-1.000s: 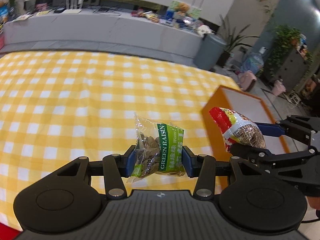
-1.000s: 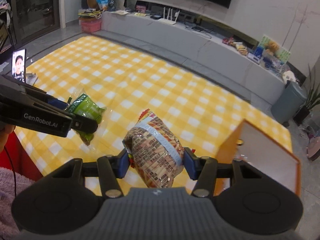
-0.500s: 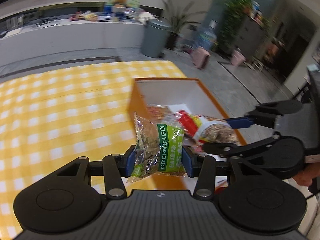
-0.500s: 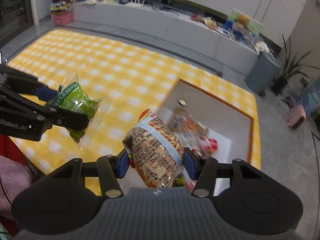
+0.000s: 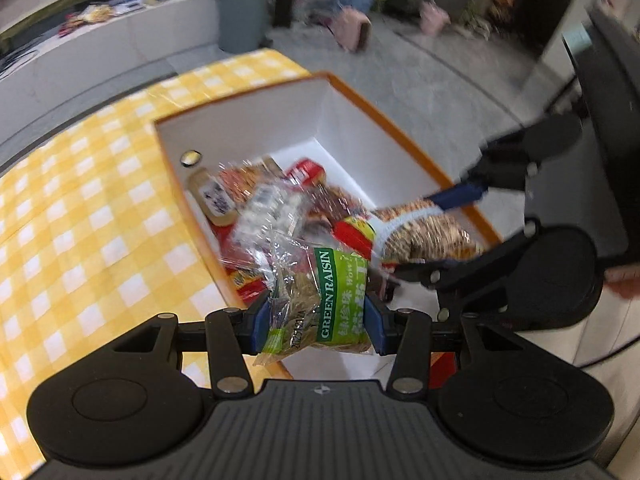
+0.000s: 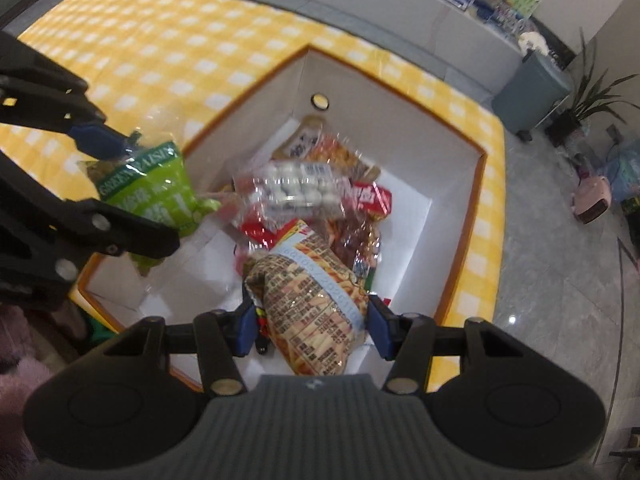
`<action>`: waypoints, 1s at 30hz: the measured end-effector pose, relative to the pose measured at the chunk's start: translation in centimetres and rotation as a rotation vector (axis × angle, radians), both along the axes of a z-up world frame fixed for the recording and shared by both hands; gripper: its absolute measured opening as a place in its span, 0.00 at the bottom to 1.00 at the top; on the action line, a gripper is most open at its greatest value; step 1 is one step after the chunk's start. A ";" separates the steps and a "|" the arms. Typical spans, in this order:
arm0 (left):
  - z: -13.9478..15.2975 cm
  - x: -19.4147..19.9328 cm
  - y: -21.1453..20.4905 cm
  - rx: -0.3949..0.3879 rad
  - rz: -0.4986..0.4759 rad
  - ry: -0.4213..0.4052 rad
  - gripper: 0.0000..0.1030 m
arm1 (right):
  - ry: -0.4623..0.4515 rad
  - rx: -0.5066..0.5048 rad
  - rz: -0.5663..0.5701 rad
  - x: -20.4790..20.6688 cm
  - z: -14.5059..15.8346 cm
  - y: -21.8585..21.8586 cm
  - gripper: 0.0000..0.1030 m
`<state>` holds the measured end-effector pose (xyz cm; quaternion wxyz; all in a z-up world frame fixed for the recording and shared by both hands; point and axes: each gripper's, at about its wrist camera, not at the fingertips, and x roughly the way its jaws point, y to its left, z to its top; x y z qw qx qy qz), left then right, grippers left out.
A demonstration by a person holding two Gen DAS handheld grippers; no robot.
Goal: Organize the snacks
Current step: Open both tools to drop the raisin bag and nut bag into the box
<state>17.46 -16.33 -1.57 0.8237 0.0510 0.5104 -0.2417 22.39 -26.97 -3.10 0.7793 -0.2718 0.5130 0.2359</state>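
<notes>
A clear plastic packet with a green "GREEN RAISIN" label [image 5: 320, 304] is being clamped between the blue pads of the left gripper [image 5: 316, 320], above the near edge of an orange-rimmed, white-walled cardboard box [image 5: 256, 120]. A brown printed snack bag with a pale blue band [image 6: 316, 304] is being gripped by the right gripper [image 6: 312, 330], over the box's interior. The box is being kept on a yellow-and-white checked cloth [image 5: 80, 220] and is being filled with assorted wrapped snacks [image 6: 304, 192], among them what are possibly white round sweets in a clear pack, though blur is obscuring this. The two grippers are being held just beside each other.
</notes>
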 end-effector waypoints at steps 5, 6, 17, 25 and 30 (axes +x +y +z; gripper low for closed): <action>-2.1 0.8 -1.0 0.036 -0.067 0.057 0.52 | 0.048 -0.027 0.021 0.6 -2.0 -0.5 0.53; -2.4 0.9 -1.3 0.047 -0.073 0.064 0.52 | 0.059 -0.025 0.018 0.8 -2.3 -0.6 0.53; -3.9 1.8 -3.2 0.128 -0.146 0.051 0.54 | 0.118 -0.048 -0.008 2.0 -4.8 -0.8 0.54; -3.6 0.9 -3.6 0.151 -0.188 -0.004 0.63 | 0.120 -0.059 -0.031 1.9 -4.7 -0.7 0.57; -2.2 0.4 -3.3 0.138 -0.183 -0.027 0.66 | 0.102 -0.086 -0.016 1.4 -3.7 -0.1 0.67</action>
